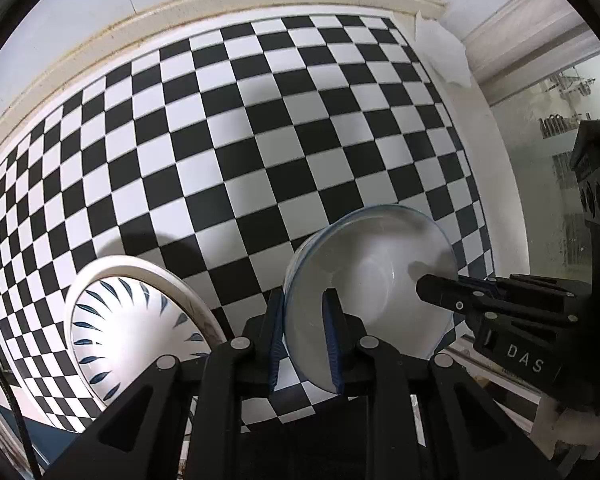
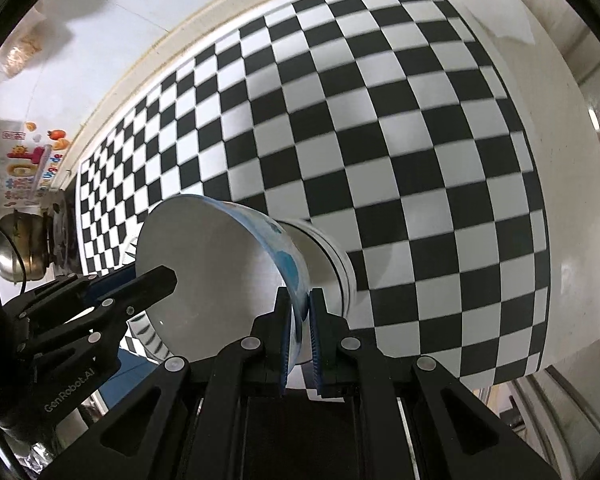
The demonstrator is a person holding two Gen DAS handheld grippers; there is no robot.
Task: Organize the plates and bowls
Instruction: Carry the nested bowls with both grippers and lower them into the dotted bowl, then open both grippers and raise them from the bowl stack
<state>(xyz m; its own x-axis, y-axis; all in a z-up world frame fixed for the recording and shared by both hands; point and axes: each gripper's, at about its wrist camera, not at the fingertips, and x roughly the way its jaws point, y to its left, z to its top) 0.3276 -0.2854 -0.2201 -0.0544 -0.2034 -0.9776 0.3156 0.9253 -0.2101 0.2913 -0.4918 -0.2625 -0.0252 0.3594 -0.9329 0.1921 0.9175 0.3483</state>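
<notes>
Below us spreads the checkered mat [image 1: 260,152], bare across its middle, and both our hands carry one white bowl [image 1: 372,280] in the air over its near part. The bowl hangs tilted, its open mouth turned sideways toward the left and its foot [image 2: 324,256] toward the right. To its left a patterned plate [image 1: 136,328] sits on the mat, nearer our left hand. Our left gripper [image 1: 306,332] is clamped on the bowl's near rim; our right gripper [image 2: 300,320] is pinched tight on the rim at the opposite side.
</notes>
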